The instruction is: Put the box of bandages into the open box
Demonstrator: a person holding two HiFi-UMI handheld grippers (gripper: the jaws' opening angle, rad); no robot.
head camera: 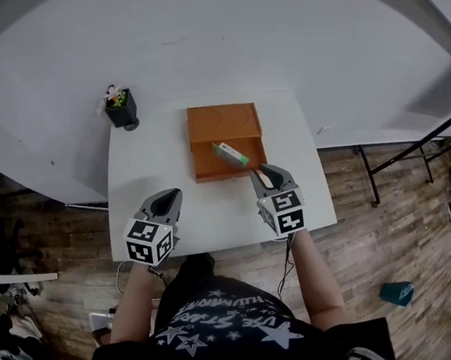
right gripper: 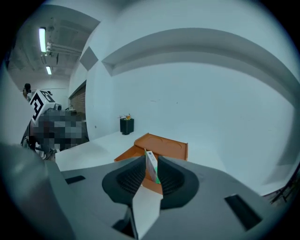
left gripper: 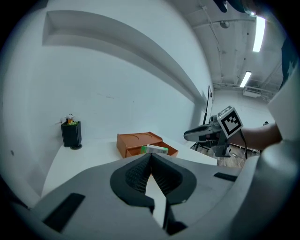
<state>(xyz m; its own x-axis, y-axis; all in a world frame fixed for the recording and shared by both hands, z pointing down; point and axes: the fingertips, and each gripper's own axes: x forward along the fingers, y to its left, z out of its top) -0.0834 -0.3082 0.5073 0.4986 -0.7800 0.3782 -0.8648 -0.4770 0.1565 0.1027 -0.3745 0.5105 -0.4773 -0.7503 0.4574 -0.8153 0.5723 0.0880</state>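
**Pale room, job all but finished**

White surface (head camera: pixel 207 213) against a blank wall, with wooden floor around. Toward 12 o'clock from its middle, the orange open box (head camera: pixel 208 168), flat closed part on the far side and tray on the near side. At 10 o'clock, well apart, a black pot (head camera: pixel 122 108) with a small plant; no part of the job.

Inside the tray, at its 4 o'clock corner, the bandages (head camera: pixel 230 153): white with a green end, lying aslant rather than flat, green end toward the tray's right wall. Cannot tell whether propped on that wall or down on the tray bottom. Nothing else to be seen in the tray.

At 4 o'clock of the open box, the right gripper (head camera: pixel 259 170), pointed at the green end. Jaws partly apart, bandages lined up in the gap just past the tips, no pad seen pressing. Probably held on that line so as to nudge or retake the pack if it tips.

At 7 o'clock of the surface, the left gripper (head camera: pixel 173 193), well apart from everything. Jaws together at the tips, on nothing. Seemingly parked out of the way, not needed for so light a pack.

Judged nearly done: already within the tray, only not yet settled flat.
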